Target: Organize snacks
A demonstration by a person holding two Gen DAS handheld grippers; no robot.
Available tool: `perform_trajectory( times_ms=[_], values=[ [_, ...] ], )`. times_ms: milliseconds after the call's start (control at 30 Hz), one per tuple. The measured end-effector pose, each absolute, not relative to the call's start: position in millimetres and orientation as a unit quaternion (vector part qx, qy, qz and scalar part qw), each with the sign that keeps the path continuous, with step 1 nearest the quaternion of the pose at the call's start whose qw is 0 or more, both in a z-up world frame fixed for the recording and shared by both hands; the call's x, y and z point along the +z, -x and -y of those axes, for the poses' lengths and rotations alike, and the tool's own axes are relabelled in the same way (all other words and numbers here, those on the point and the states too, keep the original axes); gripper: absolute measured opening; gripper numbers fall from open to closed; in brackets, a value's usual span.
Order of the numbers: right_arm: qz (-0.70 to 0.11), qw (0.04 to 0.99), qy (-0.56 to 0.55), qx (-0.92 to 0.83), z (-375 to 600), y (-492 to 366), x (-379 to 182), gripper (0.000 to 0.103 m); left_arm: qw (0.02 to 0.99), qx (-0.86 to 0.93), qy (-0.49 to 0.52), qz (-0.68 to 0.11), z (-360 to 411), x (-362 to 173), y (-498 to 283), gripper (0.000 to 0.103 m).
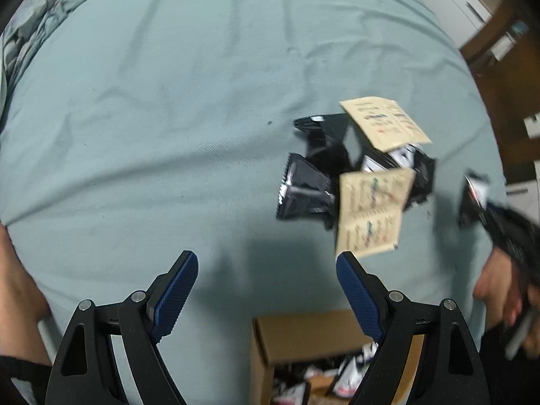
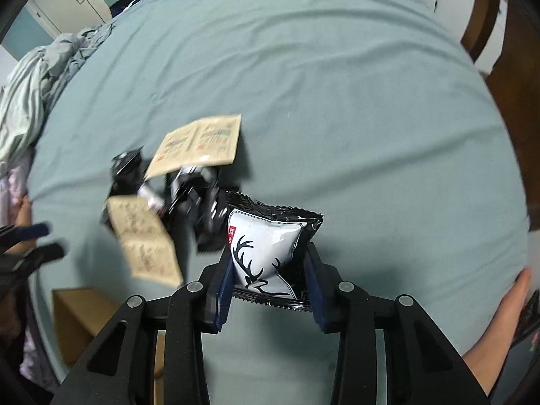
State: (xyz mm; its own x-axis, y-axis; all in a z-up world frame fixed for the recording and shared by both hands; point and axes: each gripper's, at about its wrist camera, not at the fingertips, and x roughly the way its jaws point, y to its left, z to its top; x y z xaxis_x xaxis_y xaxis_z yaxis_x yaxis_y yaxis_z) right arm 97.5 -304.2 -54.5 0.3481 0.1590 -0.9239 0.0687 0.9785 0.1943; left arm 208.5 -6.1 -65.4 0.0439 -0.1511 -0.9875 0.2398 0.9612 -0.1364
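Teal bed sheet [image 2: 337, 101] spread wide, cardboard box [image 1: 303, 334] at the bed's near edge holding packets, snack pile [image 1: 354, 168] on the sheet, left claw [image 1: 266, 266] spread empty, right claw [image 2: 270, 266] pinched a deer-print snack packet [image 2: 266, 246] above the sheet.

The cardboard box [image 1: 303, 337] is cut off by the bottom edge of the left wrist view, its right wall hidden behind the left gripper [image 1: 266, 270]. Beyond the box, print on the tan packets [image 1: 371, 212] is blurred and unreadable.
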Motion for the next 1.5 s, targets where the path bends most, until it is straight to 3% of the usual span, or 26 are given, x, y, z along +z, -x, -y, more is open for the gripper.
perform_trajectory(
  times_ms=[333,567,1000,1033,1100,1167,1400,1500],
  values=[
    [-0.597,0.788,-0.133,0.065,310,-77,-57,0.037,0.714,-0.127,-0.031,-0.688,26,-113,-231,0.082],
    [-0.607,0.777,-0.151,0.072,317,-79,-65,0.037,0.724,-0.158,0.024,-0.671,40,-108,-236,0.082],
    [-0.617,0.769,-0.151,0.075,317,-83,-67,0.037,0.730,-0.178,0.034,-0.659,56,-102,-252,0.083],
    [-0.617,0.769,-0.152,0.074,317,-83,-67,0.037,0.732,-0.185,0.037,-0.655,57,-99,-251,0.081],
    [-0.617,0.769,-0.152,0.073,315,-83,-68,0.037,0.730,-0.200,0.037,-0.652,61,-98,-253,0.066],
    [-0.618,0.768,-0.151,0.073,314,-83,-68,0.037,0.719,-0.223,0.027,-0.658,68,-99,-250,0.032],
    [-0.619,0.767,-0.151,0.074,312,-84,-69,0.037,0.734,-0.265,-0.034,-0.624,95,-86,-226,0.014],
    [-0.619,0.767,-0.151,0.074,312,-84,-69,0.037,0.742,-0.282,-0.037,-0.607,100,-74,-220,0.012]
  ],
)
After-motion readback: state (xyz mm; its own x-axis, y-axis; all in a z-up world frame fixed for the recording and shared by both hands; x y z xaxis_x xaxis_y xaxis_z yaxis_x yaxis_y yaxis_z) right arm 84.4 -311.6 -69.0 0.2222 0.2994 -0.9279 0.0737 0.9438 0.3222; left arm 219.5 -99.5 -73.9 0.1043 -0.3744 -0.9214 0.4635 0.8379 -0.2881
